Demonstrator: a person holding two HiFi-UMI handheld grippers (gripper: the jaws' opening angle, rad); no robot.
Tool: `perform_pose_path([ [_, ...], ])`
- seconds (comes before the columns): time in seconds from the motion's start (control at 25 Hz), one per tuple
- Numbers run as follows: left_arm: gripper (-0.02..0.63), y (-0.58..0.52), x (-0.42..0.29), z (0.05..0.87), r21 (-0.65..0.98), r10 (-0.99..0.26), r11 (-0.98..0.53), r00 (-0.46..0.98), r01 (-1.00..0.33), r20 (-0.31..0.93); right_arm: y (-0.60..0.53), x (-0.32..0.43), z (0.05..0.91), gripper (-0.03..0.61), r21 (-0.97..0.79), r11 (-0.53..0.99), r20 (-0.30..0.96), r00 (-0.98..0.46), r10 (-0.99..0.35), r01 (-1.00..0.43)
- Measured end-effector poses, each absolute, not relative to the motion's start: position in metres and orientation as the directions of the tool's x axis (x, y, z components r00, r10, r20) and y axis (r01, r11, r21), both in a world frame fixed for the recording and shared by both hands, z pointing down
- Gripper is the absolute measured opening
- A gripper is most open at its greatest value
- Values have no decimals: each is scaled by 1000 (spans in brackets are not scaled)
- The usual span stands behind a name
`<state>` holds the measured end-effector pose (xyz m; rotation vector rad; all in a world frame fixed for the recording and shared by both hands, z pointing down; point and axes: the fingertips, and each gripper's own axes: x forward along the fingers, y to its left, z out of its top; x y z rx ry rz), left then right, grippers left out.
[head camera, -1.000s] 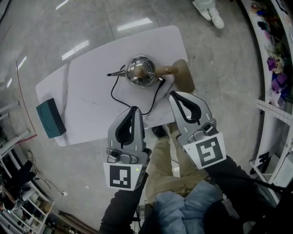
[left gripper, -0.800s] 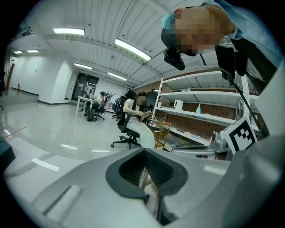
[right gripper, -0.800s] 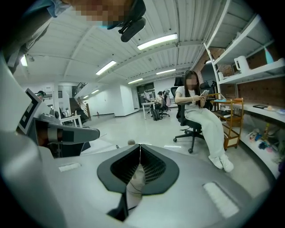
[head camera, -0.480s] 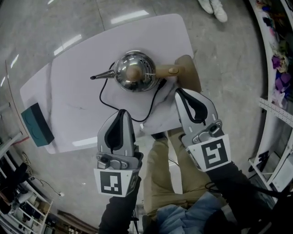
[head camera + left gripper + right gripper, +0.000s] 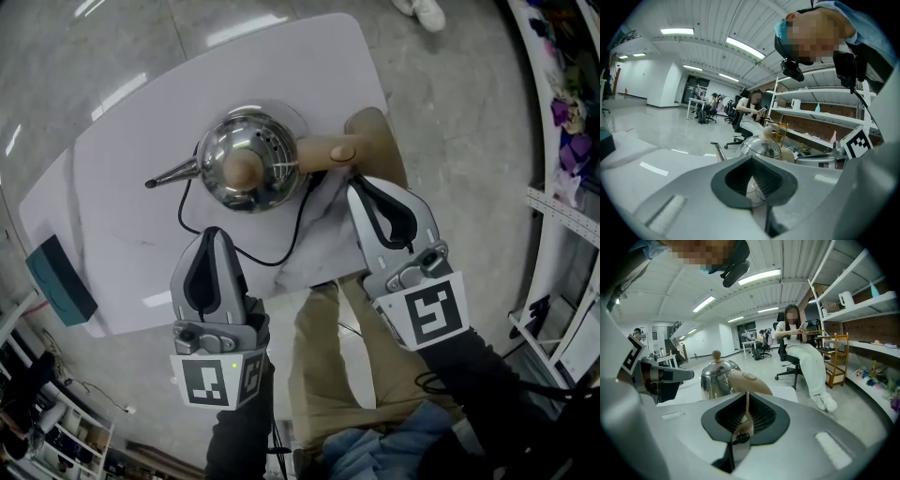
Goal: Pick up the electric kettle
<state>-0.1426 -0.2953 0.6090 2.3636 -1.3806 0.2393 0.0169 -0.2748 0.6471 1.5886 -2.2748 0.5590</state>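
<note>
Fingers point(image 5: 190, 281) of my left gripper point(image 5: 212, 234): tips pressed together with nothing between them. Through the loop they form I see only the kettle point(image 5: 264, 155) beyond.
Fingers of my right gripper point(image 5: 355, 187): closed tip to tip as well, and empty.
Kettle: steel, standing upright near the middle of the white table point(image 5: 309, 75), with a round wooden knob point(image 5: 242, 169) on its lid.
Spout point(image 5: 173, 174): thin, pointing to about 9 o'clock in the head view.
Handle point(image 5: 323, 150): wooden, sticking out toward 3 o'clock.
Kettle from my left gripper: at roughly 1 o'clock, close to the tips but apart from them.
Kettle from my right gripper: at about 10 o'clock. The handle's end lies near the tips, and I see no contact. In the right gripper view the handle sits straight ahead.
Cord point(image 5: 300, 217): black, looping over the table on the near side of the kettle, between it and both grippers.
Teal box point(image 5: 61, 281): at the table's edge toward 8 o'clock, well apart from the kettle.
Background: a seated person point(image 5: 799, 345) beside shelves in the right gripper view.
</note>
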Motion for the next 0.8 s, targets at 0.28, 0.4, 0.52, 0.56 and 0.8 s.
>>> perform_pose_path([
  [0.28,33,-309,-152,628,241,-813,-411,473,-879,339,-278,26,663,150,-131,271,473,-300,-829,-954],
  [0.4,93,-313,-156,631,248,-825,-389,455,-887,336,-280,29,669,221,-130,251,480,-282,-831,-959],
  [0.52,123,-318,-159,632,256,-837,-371,441,-893,323,-283,30,673,256,-128,240,482,-272,-833,-962],
  [0.56,124,-320,-160,632,258,-842,-366,436,-894,318,-285,31,673,258,-128,239,480,-271,-834,-962],
  [0.8,126,-337,-167,632,258,-866,-337,406,-905,291,-298,34,677,261,-131,248,474,-280,-835,-960],
])
